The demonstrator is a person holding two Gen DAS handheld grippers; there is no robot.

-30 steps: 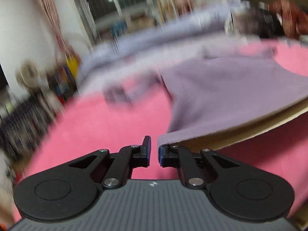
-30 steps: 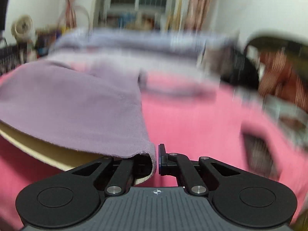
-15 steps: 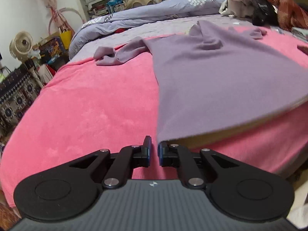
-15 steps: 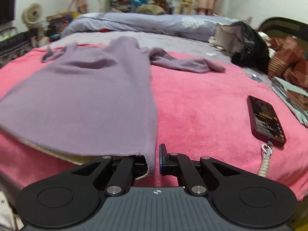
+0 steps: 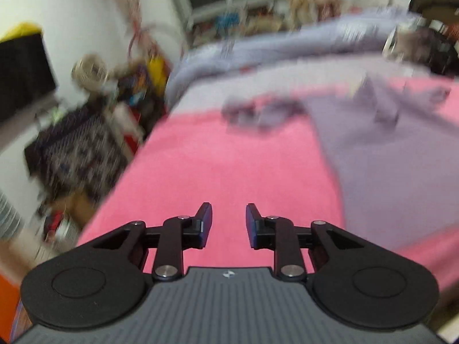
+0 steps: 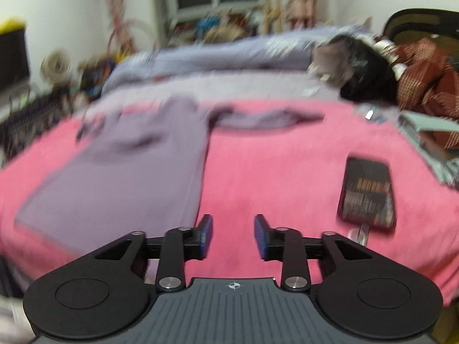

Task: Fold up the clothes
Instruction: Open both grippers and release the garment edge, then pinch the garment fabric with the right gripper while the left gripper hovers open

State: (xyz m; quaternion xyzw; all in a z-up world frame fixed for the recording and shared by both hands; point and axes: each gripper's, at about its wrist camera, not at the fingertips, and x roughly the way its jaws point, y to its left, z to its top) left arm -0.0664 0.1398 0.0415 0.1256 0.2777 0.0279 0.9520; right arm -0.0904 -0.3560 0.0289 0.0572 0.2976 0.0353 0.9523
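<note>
Both views are smeared by blur, yet the main things read clearly. Spread flat on the pink blanket lies the purple garment, its body running from near to far and a sleeve stretched out to the right at the far end. The left gripper hovers over bare pink blanket, its jaws opening with nothing between them; the purple garment sits to its right, apart from the fingertips. The right gripper likewise has its jaws opening over bare blanket, empty, with the garment's near right edge just to its left.

Only the right wrist view shows the dark phone lying on the blanket to the right, along with a red patterned cloth and a black bundle at the far right. Only the left wrist view shows the garment's other sleeve, bunched at the far left, and the dark patterned clutter off the bed's left side. A lavender quilt crosses the far end of the bed in both.
</note>
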